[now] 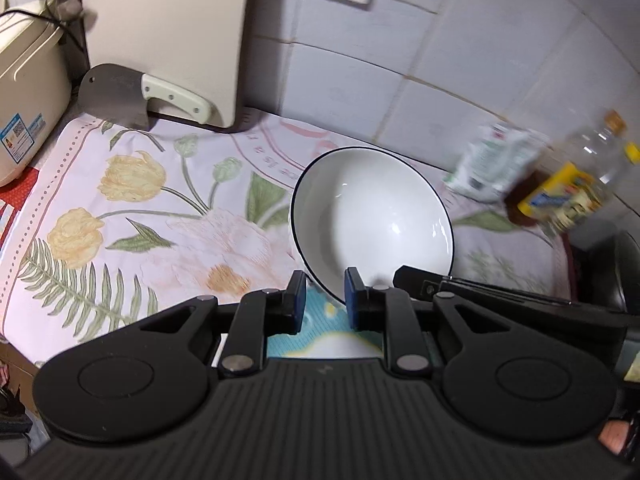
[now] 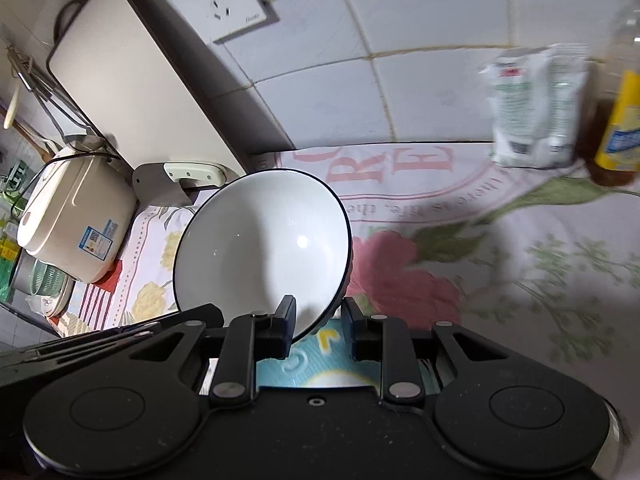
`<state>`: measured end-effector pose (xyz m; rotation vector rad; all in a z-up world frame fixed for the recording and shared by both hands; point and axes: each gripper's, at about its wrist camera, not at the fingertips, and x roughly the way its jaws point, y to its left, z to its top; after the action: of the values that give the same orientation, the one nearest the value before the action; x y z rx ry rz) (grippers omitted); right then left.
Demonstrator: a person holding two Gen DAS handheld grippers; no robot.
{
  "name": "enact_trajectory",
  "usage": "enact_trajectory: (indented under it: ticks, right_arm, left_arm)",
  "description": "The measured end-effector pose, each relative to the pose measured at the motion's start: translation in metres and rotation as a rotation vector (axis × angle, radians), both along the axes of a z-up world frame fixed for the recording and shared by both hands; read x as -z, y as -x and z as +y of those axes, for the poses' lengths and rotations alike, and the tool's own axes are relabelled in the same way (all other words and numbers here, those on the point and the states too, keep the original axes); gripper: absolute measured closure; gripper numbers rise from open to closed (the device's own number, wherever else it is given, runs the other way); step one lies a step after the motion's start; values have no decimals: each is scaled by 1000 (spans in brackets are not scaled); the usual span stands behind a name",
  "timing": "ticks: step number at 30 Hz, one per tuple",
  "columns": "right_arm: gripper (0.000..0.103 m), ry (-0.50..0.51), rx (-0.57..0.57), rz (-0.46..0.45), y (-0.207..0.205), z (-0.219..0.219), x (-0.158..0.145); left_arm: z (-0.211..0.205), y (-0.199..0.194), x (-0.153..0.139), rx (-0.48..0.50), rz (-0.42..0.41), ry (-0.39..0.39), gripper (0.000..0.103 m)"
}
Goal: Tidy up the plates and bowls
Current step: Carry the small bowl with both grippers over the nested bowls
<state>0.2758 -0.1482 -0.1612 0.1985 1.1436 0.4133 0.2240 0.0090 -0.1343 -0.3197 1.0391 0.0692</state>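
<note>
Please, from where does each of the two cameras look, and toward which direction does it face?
Left wrist: sits behind the left gripper, looks steeply down at the white bowl it grips, the cleaver beyond.
Right wrist: sits behind the right gripper, looks steeply down at its own white bowl, the rice cooker at left.
Shared: floral cloth, tiled wall.

one bowl [image 1: 372, 216], one cleaver [image 1: 116, 98] (leaning), two bottles [image 1: 576, 184]

Floral cloth [image 1: 132, 216] left open; cleaver [image 1: 120, 96], bottle [image 1: 576, 184] crowd wall.
</note>
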Motion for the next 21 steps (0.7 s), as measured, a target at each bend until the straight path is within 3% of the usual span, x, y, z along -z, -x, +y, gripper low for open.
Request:
enact_trajectory:
  ticks: [12,21]
  right_arm:
    - [74,-13,104,-108,78,-71,-50]
    - [74,-2,231,-116,108,-138,-57]
  left_arm:
    - [-69,58,-53,188,-85,-18,85]
    - [-126,68,-51,320,-78,41,85]
